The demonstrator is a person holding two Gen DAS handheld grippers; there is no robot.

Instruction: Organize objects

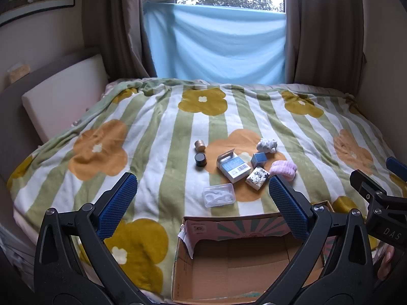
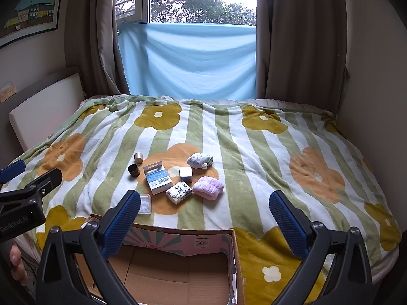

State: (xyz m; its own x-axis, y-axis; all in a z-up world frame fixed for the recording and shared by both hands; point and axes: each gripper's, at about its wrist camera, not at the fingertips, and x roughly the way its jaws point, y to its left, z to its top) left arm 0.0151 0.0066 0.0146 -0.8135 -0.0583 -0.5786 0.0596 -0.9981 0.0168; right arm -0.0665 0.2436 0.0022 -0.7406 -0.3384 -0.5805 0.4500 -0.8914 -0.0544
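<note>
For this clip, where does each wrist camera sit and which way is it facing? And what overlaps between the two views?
Left wrist: behind the open left gripper, angled down across the bed toward the window; right gripper shows at right.
Right wrist: behind the open right gripper, same heading; left gripper and a fingertip show at left.
Shared: the cardboard box nearest, small items including the blue-white box and pink roll, floral blanket.
</note>
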